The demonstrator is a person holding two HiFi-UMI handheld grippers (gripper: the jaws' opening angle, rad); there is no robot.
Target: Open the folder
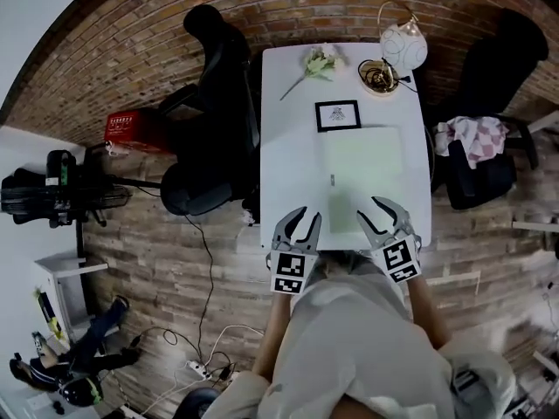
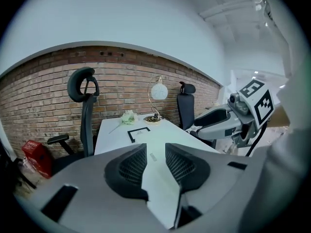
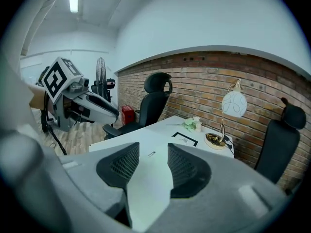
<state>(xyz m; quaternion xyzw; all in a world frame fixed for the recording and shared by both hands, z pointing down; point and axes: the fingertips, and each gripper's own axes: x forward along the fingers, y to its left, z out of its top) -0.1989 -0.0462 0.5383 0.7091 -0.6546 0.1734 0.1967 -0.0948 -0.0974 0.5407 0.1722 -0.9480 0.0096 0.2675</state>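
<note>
A pale green folder (image 1: 362,173) lies flat and closed on the white table (image 1: 288,155), with a small label (image 1: 332,180) on its left edge. My left gripper (image 1: 302,221) hovers open over the table's near edge, just left of the folder's near corner. Open as well, my right gripper (image 1: 378,214) hangs over the folder's near edge. In the left gripper view the open left gripper (image 2: 155,160) frames the folder (image 2: 163,186), nothing between the pads. The right gripper (image 3: 152,163) likewise frames the folder (image 3: 148,191) and holds nothing.
Beyond the folder stand a small black picture frame (image 1: 337,114), a flower (image 1: 316,62), a gold dish (image 1: 377,75) and a white globe lamp (image 1: 403,44). A black chair (image 1: 210,120) stands left of the table; another chair (image 1: 489,77) with a cloth (image 1: 476,138) stands right.
</note>
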